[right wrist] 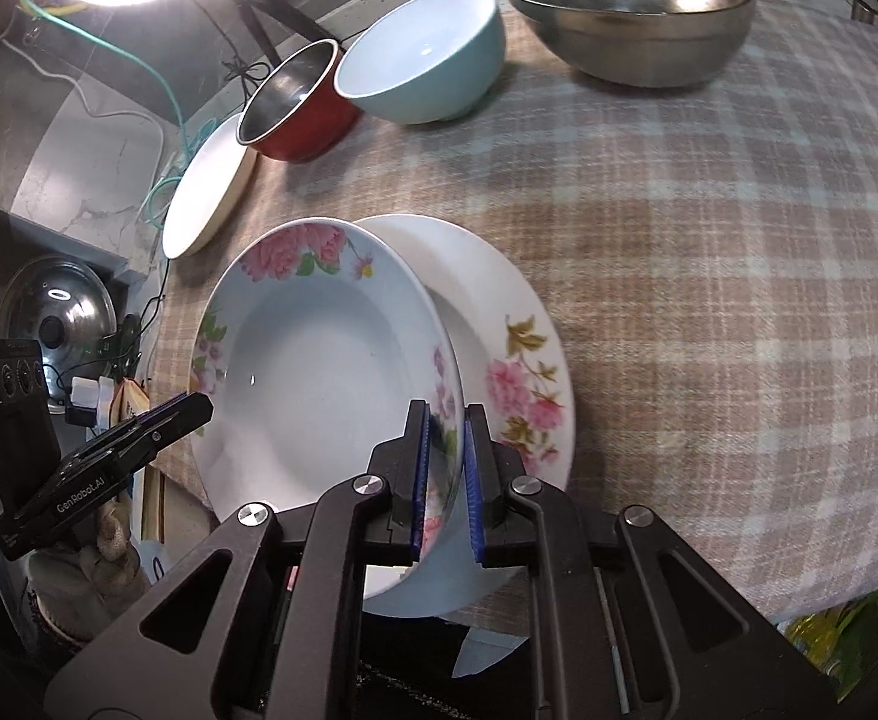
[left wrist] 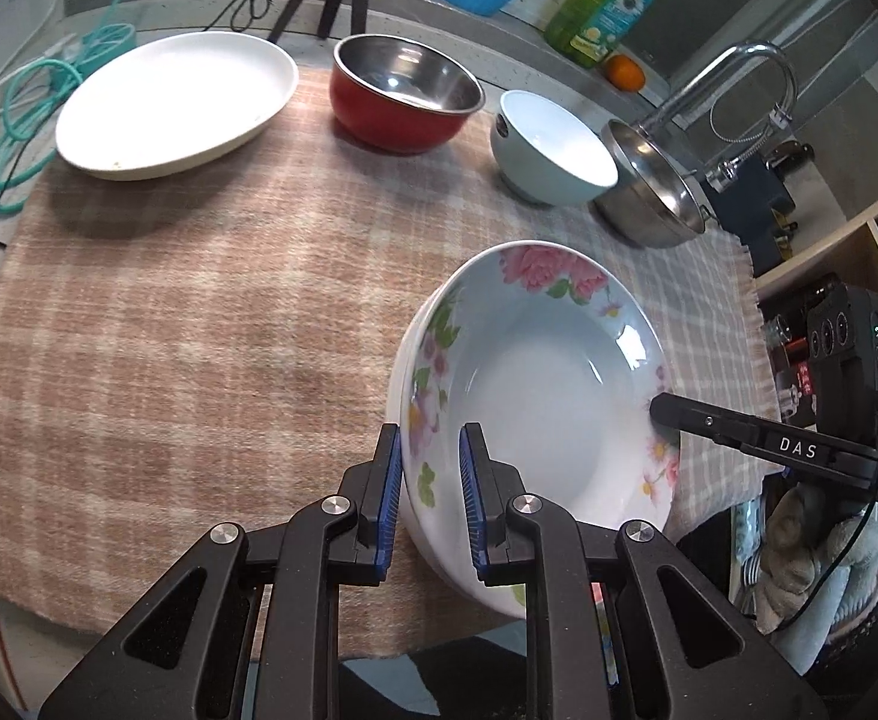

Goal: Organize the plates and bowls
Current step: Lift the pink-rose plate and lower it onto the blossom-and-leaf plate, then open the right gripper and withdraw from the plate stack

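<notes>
Floral plate, clamped at opposite rims by my left gripper and right gripper, hangs tilted over a second floral plate at five o'clock on the cloth, so next I'd lower it level to stack.

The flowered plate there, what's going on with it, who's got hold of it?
A person holds the flowered deep plate with two handheld claws: the left claw and the right claw are each shut on opposite sides of its rim. It sits tilted over a second flowered plate on the checked cloth. Three bowls and a white plate wait behind.
</notes>
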{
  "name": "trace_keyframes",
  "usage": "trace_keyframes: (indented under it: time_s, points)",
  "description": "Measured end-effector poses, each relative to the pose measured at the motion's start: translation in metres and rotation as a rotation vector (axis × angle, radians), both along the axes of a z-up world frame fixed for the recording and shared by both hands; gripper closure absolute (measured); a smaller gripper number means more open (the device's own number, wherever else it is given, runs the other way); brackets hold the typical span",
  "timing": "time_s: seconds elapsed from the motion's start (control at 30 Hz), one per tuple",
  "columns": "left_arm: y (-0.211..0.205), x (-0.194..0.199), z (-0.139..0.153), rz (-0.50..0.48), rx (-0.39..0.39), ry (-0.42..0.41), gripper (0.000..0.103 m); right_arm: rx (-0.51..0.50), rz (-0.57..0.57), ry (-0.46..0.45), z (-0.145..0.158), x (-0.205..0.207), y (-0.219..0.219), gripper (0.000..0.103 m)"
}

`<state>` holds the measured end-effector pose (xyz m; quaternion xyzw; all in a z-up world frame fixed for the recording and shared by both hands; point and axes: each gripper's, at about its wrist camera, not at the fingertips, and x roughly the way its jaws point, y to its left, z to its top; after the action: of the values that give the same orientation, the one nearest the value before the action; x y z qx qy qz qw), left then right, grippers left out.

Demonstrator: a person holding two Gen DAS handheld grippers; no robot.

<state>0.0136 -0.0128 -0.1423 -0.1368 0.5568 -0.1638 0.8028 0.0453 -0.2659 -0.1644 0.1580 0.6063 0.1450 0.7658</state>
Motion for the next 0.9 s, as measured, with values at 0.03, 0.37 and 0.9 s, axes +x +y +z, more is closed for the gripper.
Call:
trace_keyframes:
  time_s: [0.03, 0.37, 0.9]
  points:
    - [-0.002, 0.0, -0.001, -0.004, 0.001, 0.002, 0.086, -0.001, -0.003, 0.001, -0.001, -0.001, -0.002, 0.092]
    - [-0.013, 0.0, -0.008, -0.034, 0.029, 0.018, 0.086, -0.027, -0.016, 0.013, -0.005, -0.004, -0.01, 0.092]
    - [-0.024, 0.005, -0.013, -0.054, 0.075, 0.015, 0.086, -0.089, 0.007, -0.007, -0.005, -0.003, -0.004, 0.091]
